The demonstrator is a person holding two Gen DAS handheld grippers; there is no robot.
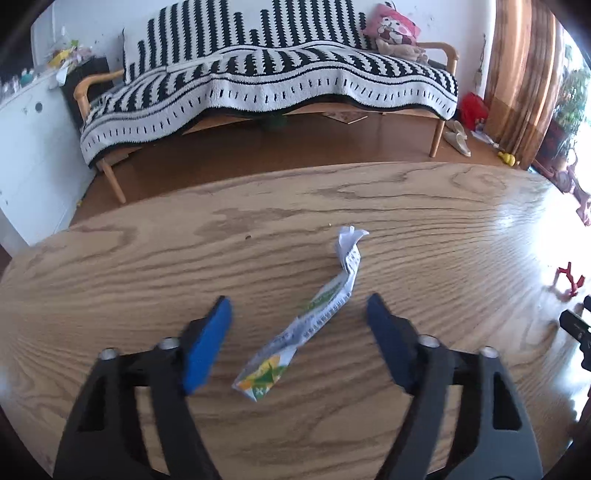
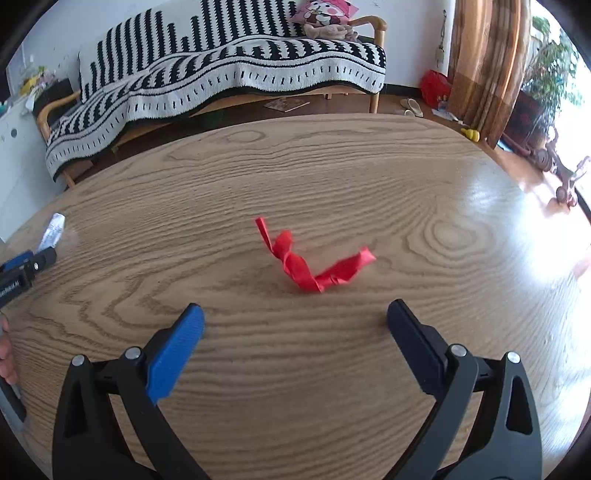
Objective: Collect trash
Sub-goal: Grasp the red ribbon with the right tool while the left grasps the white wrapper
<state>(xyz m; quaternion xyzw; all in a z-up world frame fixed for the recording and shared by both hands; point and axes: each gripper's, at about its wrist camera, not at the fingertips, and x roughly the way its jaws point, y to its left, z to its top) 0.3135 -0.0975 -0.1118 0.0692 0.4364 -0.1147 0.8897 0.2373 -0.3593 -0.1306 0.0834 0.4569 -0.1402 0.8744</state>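
Wood-grain oval tabletop (image 1: pixel 424 206) under both views. Left tongs (image 1: pixel 299 306) partly spread, blue pads either side of crumpled white snack wrapper with green and yellow print (image 1: pixel 314 310), lying flat on tabletop, pads not touching it. Right tongs (image 2: pixel 295 314) spread wide, empty, just short of twisted red paper scrap (image 2: pixel 314 262) lying mid-tabletop. Striped black-and-white blanket over wooden sofa (image 1: pixel 266 88) behind.

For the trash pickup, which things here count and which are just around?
Job: white wrapper, red wrapper, left gripper, right gripper.
Around: table, sofa, pink cushion, curtain, slippers.
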